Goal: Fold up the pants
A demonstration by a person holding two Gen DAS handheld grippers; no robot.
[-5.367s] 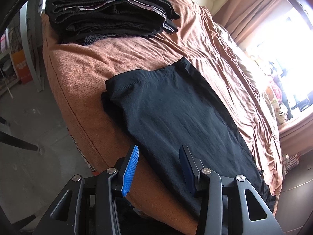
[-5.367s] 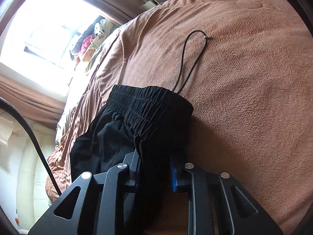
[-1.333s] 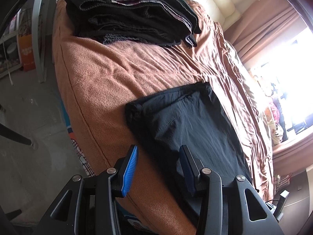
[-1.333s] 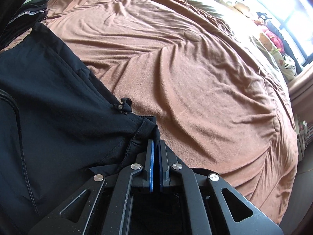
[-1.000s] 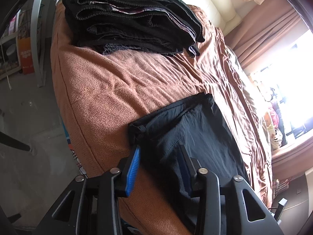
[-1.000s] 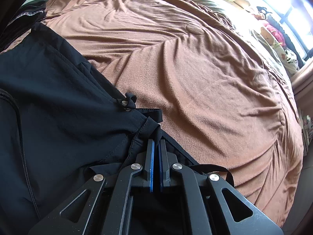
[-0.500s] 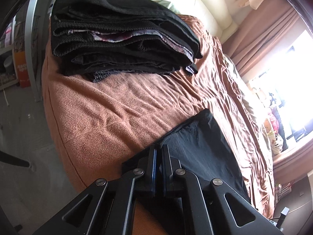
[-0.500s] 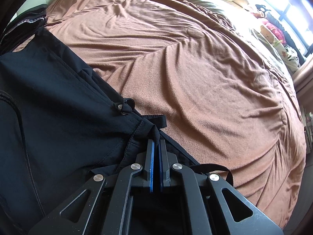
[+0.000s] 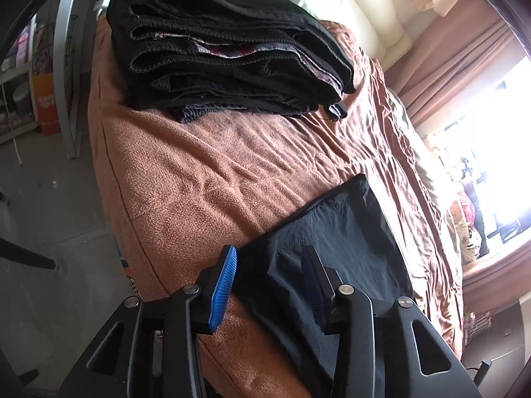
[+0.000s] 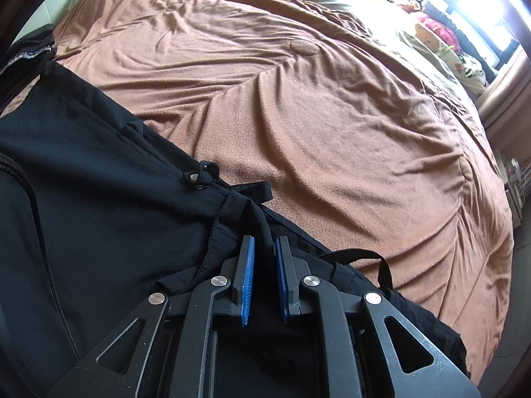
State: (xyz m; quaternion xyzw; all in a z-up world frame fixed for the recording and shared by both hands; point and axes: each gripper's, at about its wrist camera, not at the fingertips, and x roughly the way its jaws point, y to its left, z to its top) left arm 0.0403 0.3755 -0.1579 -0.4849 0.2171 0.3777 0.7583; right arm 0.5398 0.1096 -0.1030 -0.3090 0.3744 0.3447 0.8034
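Observation:
Black pants (image 9: 335, 232) lie folded on the brown bedspread (image 9: 205, 169) near the bed's edge. My left gripper (image 9: 270, 258) is open, its jaws wide apart over the pants' near corner, holding nothing. In the right wrist view the pants (image 10: 99, 179) fill the left side, with a drawstring toggle (image 10: 195, 177) and a loose strap. My right gripper (image 10: 264, 245) is open a little; a fold of black cloth lies between the blue pads (image 10: 247, 275), not clamped.
A stack of folded dark clothes (image 9: 225, 46) sits at the bed's far end by a cream headboard (image 9: 351, 3). The floor (image 9: 43, 232) and shelving lie left of the bed. Soft toys (image 10: 438, 33) line the bright window.
Both grippers have opened: the left was shut on the pants' corner half a second ago and now stands wide open, the right has parted slightly. The pants lie flat on the bed.

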